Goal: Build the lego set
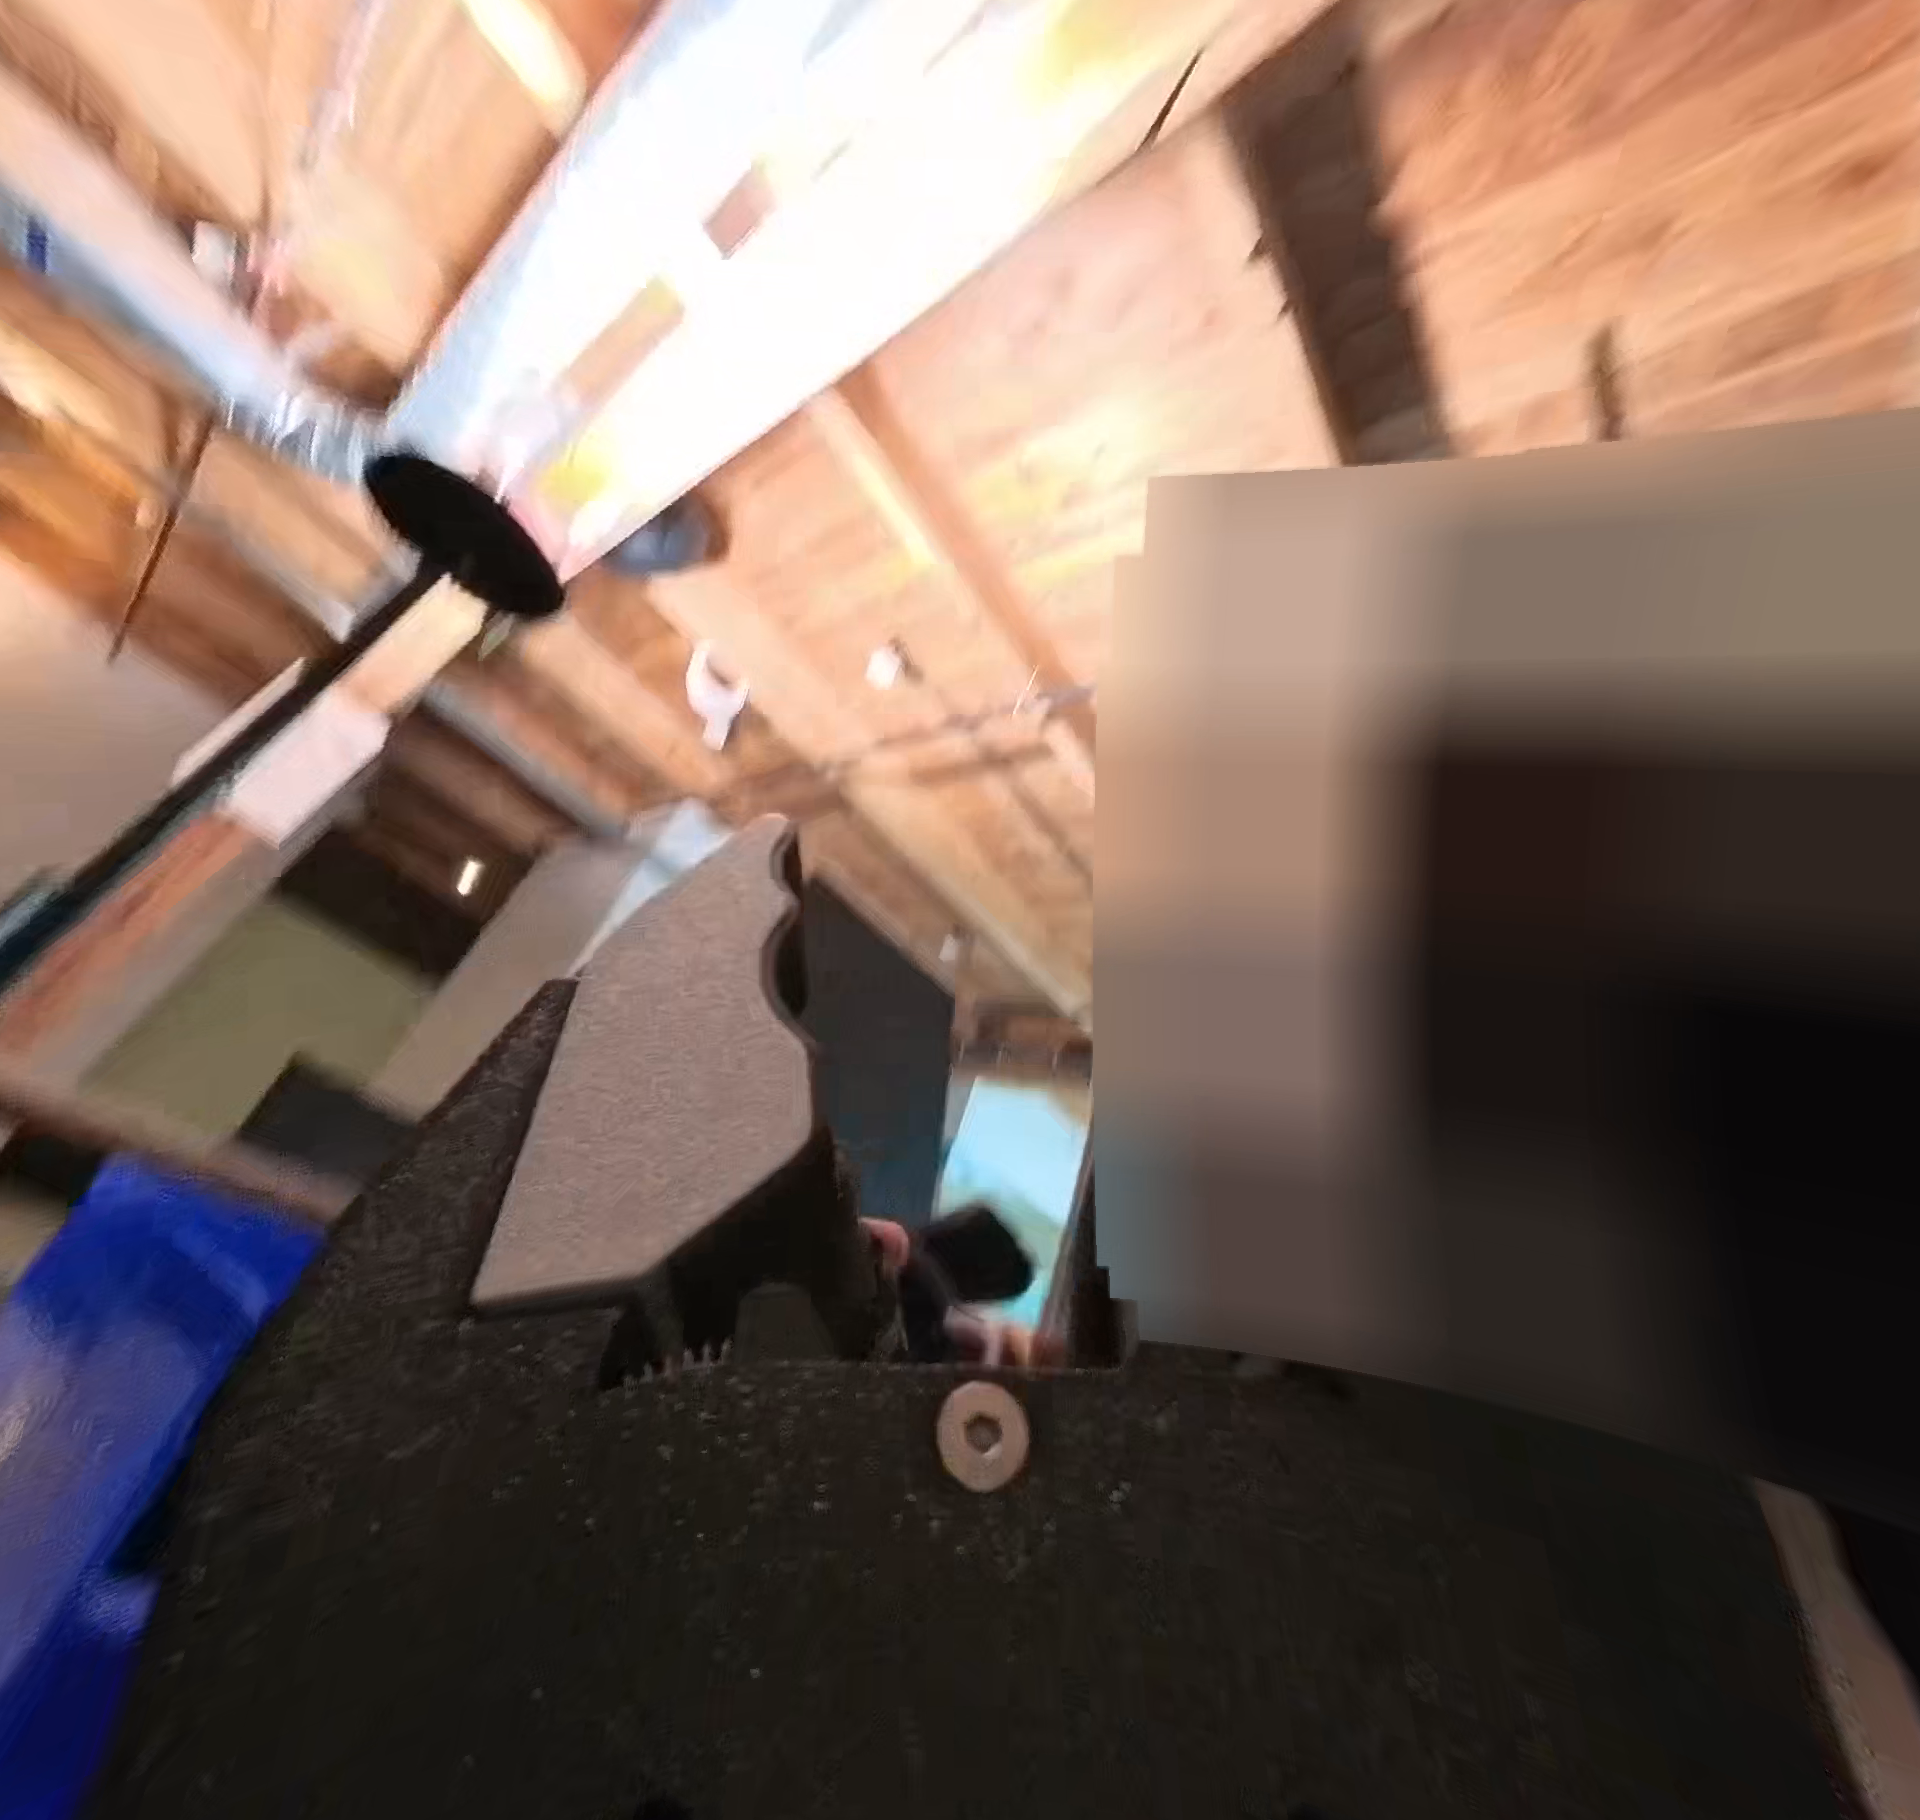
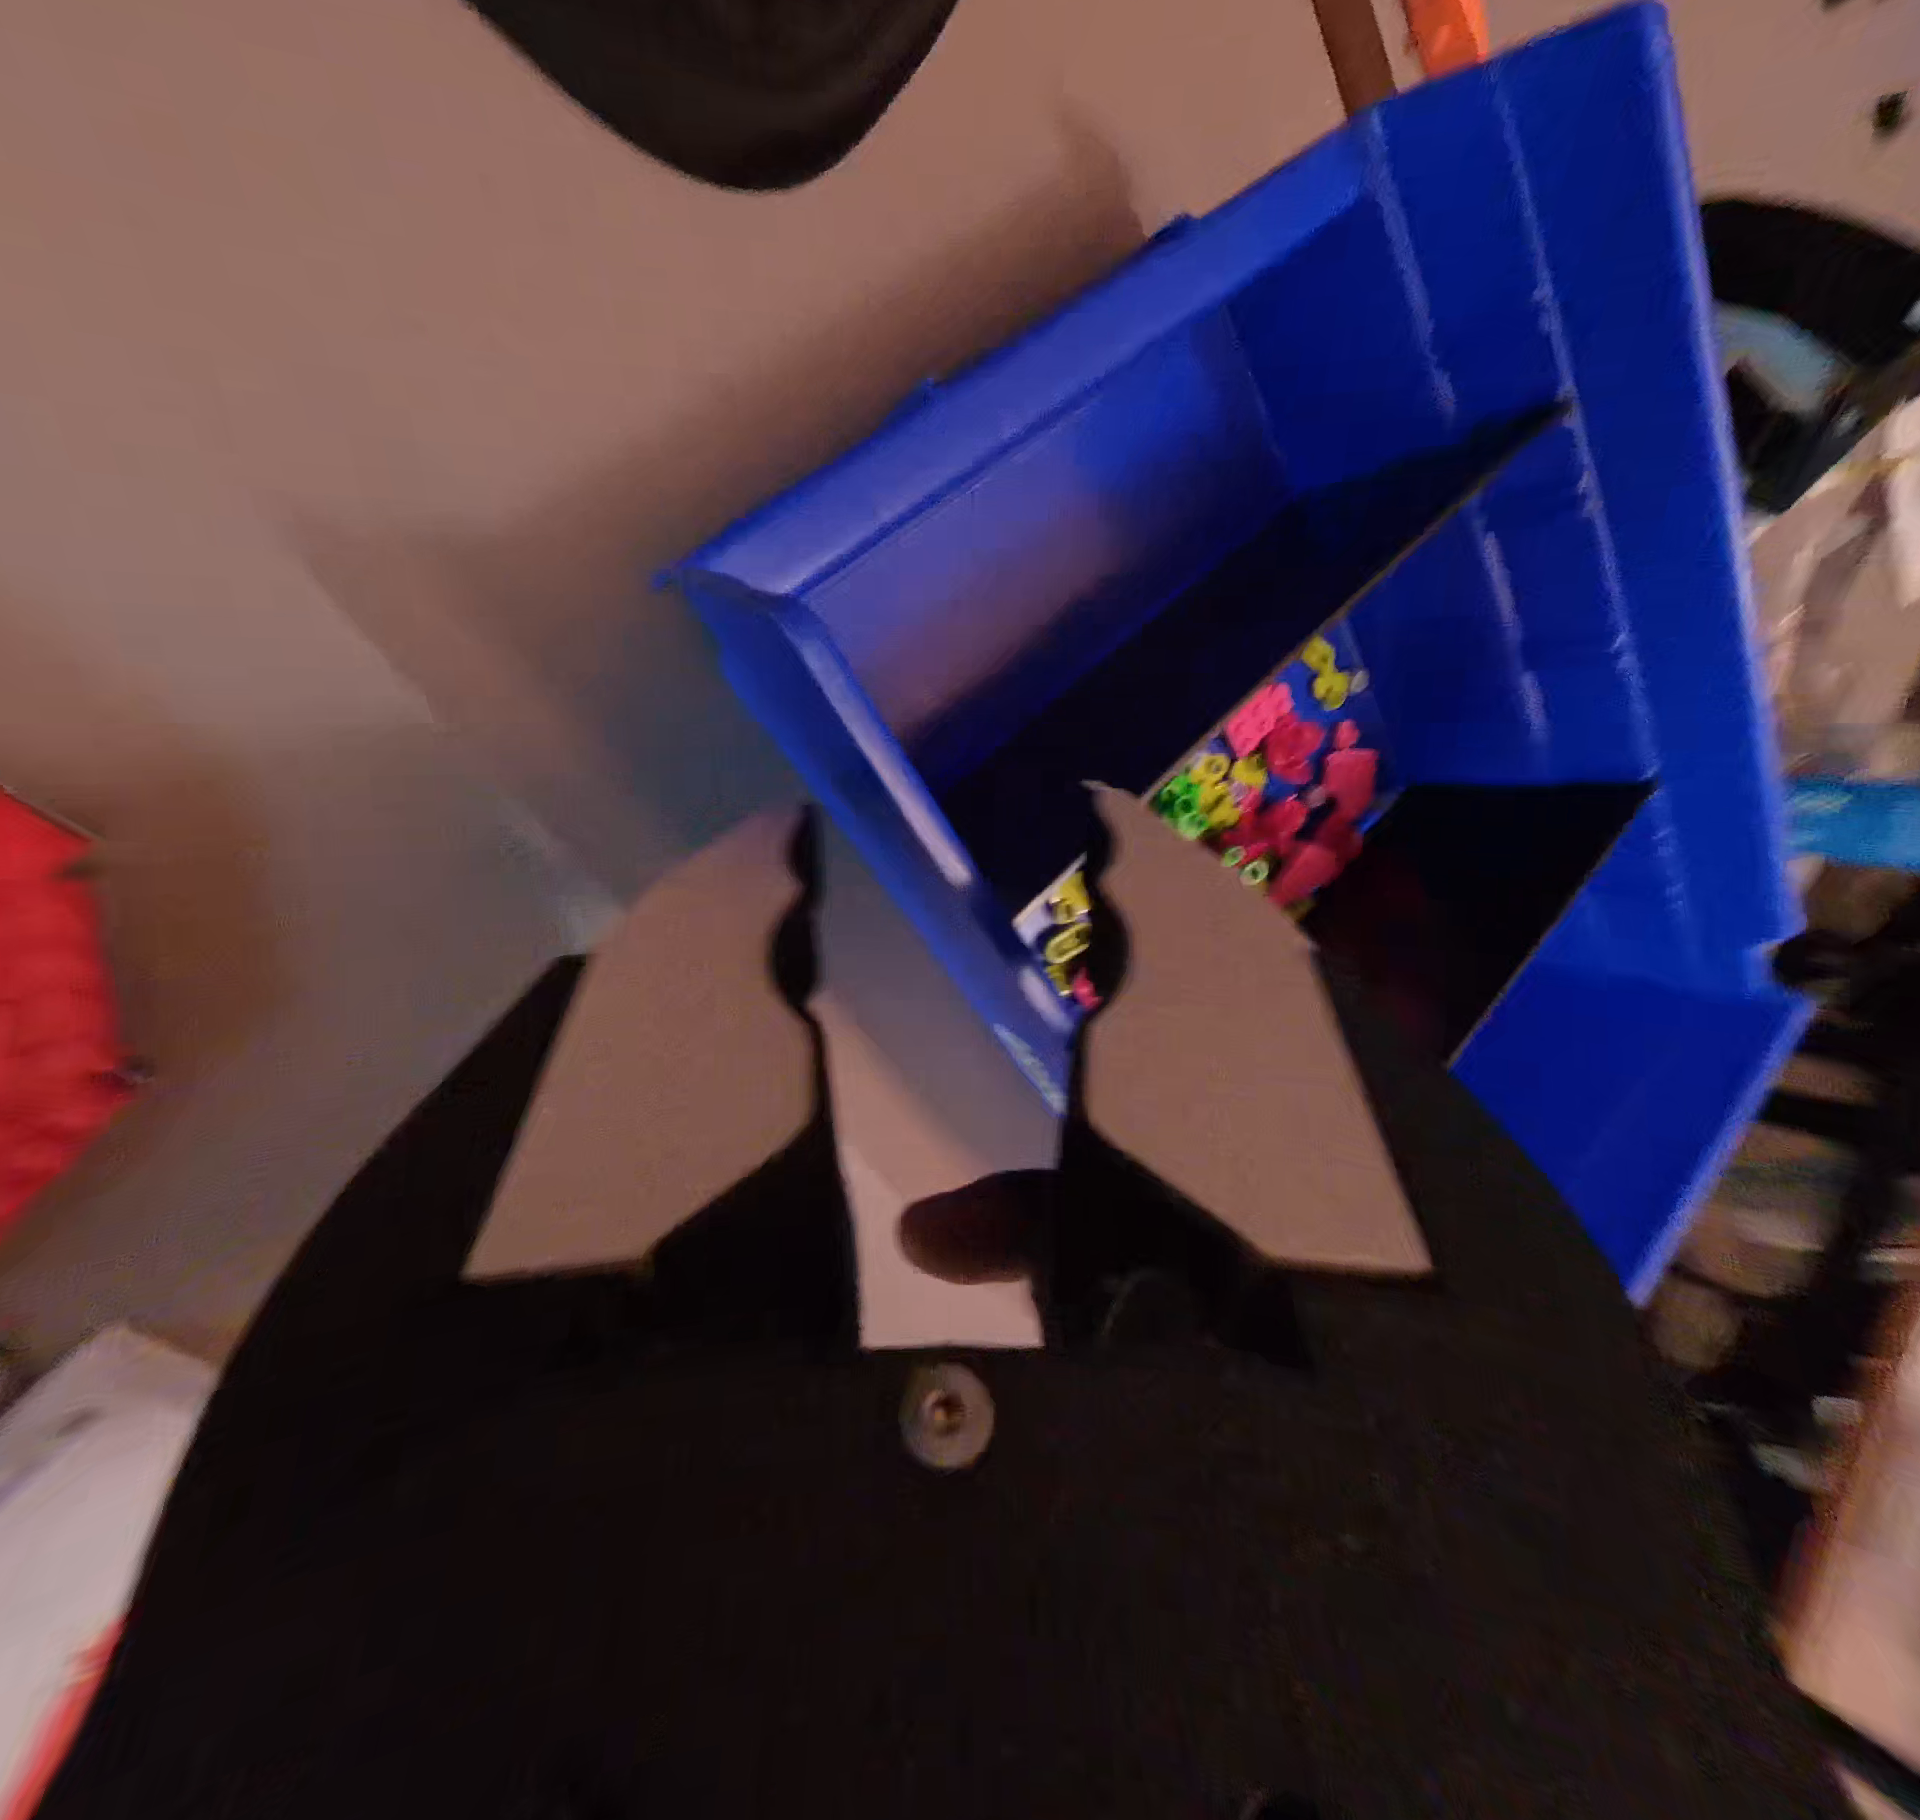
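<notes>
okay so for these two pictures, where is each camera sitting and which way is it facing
Left wrist view: on the left gripper, tilted steeply up at a blurred wooden ceiling; one grey finger shows, the other hidden by a blur patch.
Right wrist view: on the right gripper, facing down into a blue bin holding pink, yellow and green lego pieces; both fingers show, apart.
Shared: probably the bin, a blue shape at the left view's lower-left edge.

Bin (image 2: 1621, 544): showing solid blue. Small bricks (image 2: 1283, 783) inside: showing pink, yellow and bright green. Right gripper (image 2: 951, 835): showing black body, tan fingers (image 2: 1226, 1074). Left gripper's finger (image 1: 686, 1074): showing speckled grey-tan. Ceiling boards (image 1: 1558, 160): glowing orange-brown, striped.
</notes>
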{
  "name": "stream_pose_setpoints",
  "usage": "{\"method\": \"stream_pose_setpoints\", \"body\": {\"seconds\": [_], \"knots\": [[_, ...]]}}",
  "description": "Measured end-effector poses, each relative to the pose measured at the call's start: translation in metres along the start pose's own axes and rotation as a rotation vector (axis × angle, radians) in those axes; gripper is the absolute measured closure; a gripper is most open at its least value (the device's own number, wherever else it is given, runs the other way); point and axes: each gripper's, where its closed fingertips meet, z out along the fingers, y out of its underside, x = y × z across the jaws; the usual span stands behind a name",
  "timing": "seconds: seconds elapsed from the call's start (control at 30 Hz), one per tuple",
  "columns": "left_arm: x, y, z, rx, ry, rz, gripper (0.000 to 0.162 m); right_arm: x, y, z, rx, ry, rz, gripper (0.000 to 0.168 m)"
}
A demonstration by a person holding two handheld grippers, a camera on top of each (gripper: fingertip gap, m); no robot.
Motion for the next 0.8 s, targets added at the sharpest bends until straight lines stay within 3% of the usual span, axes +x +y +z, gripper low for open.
{"method": "stream_pose_setpoints", "body": {"seconds": [0.07, 0.13, 0.27, 0.4, 0.5, 0.6, 0.8], "knots": [[-0.023, 0.042, 0.009, -0.200, -0.135, 0.024, 0.120, -0.004, -0.005, 0.006, -0.037, 0.022, -0.166, 0.137], [-0.042, 0.077, 0.010, -0.399, -0.250, 0.114, 0.131, -0.009, -0.017, 0.008, -0.027, 0.061, -0.296, 0.138], [-0.068, 0.125, 0.000, -0.772, -0.400, 0.377, 0.157, -0.027, -0.041, 0.008, 0.032, 0.082, -0.369, 0.138], [-0.086, 0.154, -0.017, -1.083, -0.480, 0.628, 0.162, -0.048, -0.053, 0.001, 0.056, 0.075, -0.398, 0.138], [-0.091, 0.172, -0.023, -1.216, -0.463, 0.739, 0.162, -0.066, -0.064, -0.004, 0.079, 0.047, -0.414, 0.138], [-0.091, 0.185, -0.031, -1.301, -0.450, 0.731, 0.162, -0.075, -0.071, -0.006, 0.077, 0.042, -0.418, 0.138], [-0.086, 0.200, -0.037, -1.294, -0.422, 0.656, 0.161, -0.077, -0.075, -0.008, 0.108, 0.065, -0.429, 0.136]]}}
